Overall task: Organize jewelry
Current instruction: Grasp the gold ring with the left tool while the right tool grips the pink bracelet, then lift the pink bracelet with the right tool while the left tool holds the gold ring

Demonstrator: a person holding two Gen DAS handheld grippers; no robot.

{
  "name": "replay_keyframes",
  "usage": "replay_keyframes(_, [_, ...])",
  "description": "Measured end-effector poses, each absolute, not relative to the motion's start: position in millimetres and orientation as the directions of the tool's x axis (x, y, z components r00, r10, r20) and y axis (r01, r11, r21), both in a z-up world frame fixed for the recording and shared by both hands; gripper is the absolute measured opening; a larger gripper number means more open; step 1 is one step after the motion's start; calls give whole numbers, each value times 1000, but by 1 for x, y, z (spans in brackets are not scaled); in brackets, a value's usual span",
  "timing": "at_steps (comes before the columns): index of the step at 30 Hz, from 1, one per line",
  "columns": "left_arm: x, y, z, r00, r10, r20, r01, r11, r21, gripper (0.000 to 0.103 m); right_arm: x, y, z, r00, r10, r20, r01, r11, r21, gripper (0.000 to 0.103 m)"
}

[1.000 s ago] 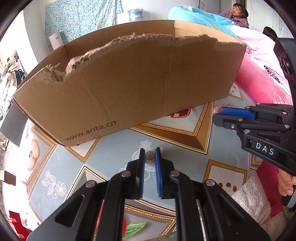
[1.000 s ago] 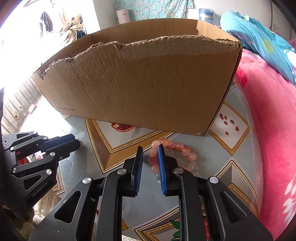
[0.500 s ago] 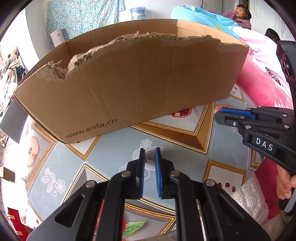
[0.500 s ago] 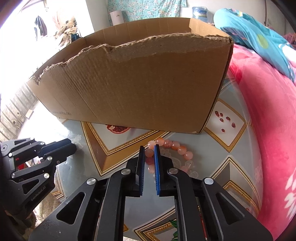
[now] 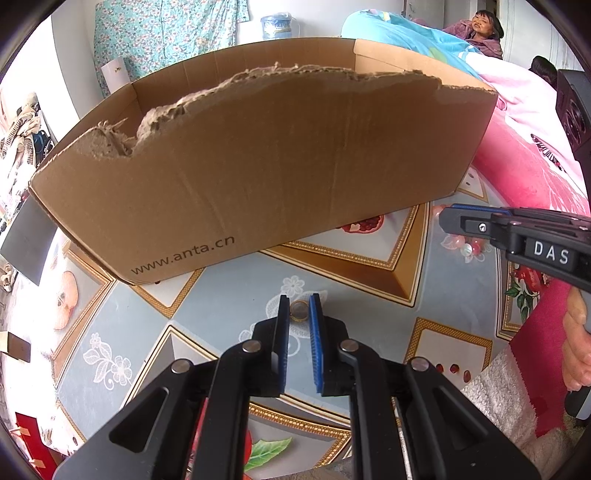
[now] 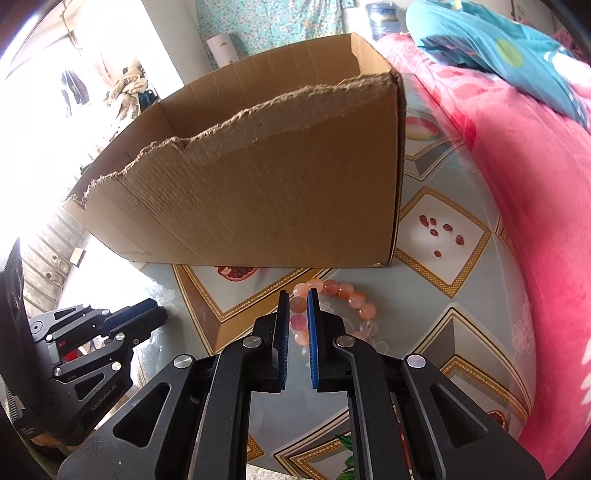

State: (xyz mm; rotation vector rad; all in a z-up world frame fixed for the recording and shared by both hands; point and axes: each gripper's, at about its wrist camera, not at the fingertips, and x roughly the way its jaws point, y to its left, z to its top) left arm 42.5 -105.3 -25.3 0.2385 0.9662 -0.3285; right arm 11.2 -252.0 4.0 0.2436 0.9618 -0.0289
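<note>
My left gripper (image 5: pixel 299 308) is shut on a small gold ring (image 5: pixel 299 311), held just above the patterned tabletop (image 5: pixel 229 306). My right gripper (image 6: pixel 297 304) is shut on a pink bead bracelet (image 6: pixel 334 291), pinching the beads on its left side; the rest of the loop lies on the table. A torn cardboard box (image 5: pixel 258 162) marked www.anta.cn stands just beyond both grippers, open at the top; it also shows in the right wrist view (image 6: pixel 266 184). The right gripper shows at the right of the left wrist view (image 5: pixel 517 232), the left gripper at the lower left of the right wrist view (image 6: pixel 92 332).
A pink blanket (image 6: pixel 517 184) covers a bed along the table's right edge. A person (image 5: pixel 484 29) sits at the far right. A water jug (image 5: pixel 275 24) and a floral cloth (image 5: pixel 166 33) are behind the box. A white towel (image 5: pixel 509 398) lies at the table's near right.
The right gripper's jaws have closed onto the bracelet's beads and it has swung so the box sits more to the left. The left gripper holds the ring almost unmoved.
</note>
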Motion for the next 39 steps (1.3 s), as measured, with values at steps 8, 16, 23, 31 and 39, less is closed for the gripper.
replay_keyframes(8, [43, -105, -25, 525, -167, -834, 377, 925, 52, 10, 8, -271, 7, 579, 99, -809, 141, 966, 219, 7])
replay_keyframes(16, [43, -105, -26, 525, -167, -834, 377, 925, 53, 10, 8, -269, 7, 579, 99, -809, 141, 965, 219, 7])
replay_keyframes(23, [42, -105, -26, 530, -164, -832, 372, 926, 54, 10, 7, -275, 11, 587, 111, -802, 146, 960, 240, 7])
replay_keyframes(31, [41, -88, -13, 561, -230, -795, 383, 924, 3, 0, -13, -308, 37, 663, 200, -722, 180, 893, 412, 7])
replay_keyframes(39, [30, -68, 7, 579, -344, -739, 434, 898, -77, 0, -30, -328, 60, 740, 265, -618, 154, 828, 539, 7])
